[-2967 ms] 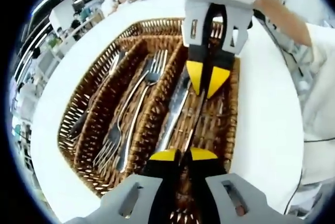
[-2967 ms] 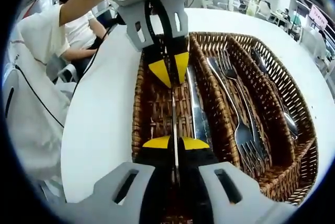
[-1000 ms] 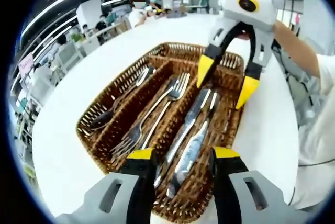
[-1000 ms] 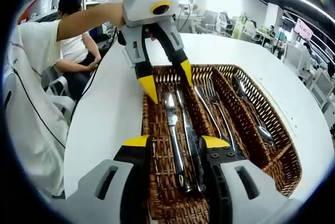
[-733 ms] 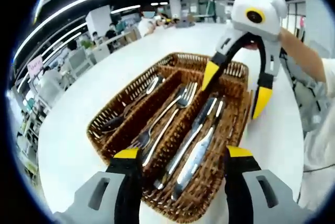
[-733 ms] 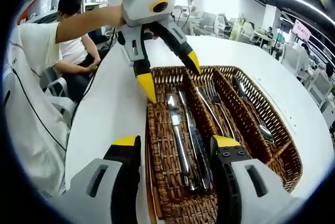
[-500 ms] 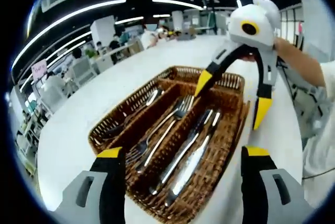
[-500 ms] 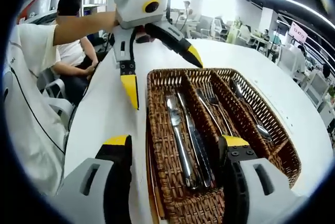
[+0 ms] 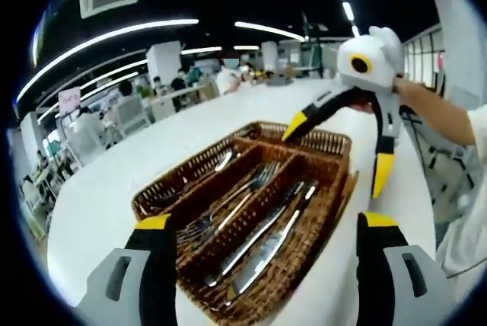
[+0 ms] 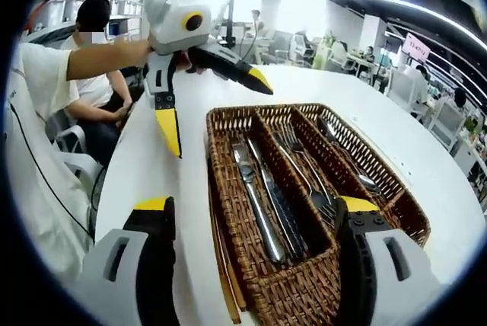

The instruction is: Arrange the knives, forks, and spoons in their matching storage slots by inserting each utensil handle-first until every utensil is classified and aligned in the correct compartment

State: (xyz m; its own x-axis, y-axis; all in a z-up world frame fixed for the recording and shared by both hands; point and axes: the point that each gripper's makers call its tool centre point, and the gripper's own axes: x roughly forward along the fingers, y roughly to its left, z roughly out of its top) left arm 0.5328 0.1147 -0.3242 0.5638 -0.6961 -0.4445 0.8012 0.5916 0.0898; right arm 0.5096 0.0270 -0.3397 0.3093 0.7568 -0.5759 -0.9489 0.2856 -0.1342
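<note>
Left gripper view
Your left gripper (image 9: pixel 262 223): jaws spread wide, empty.
Brown wicker tray (image 9: pixel 323 204): between your jaws; two steel knives (image 9: pixel 262 246); fork count unclear.

Right gripper view
Your right gripper (image 10: pixel 255 208): wide, empty.
Tray: between your jaws; knives nearest, silver forks (image 10: pixel 308 170) beyond.

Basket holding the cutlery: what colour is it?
Brown woven wicker basket, clearest in the right gripper view.
</note>
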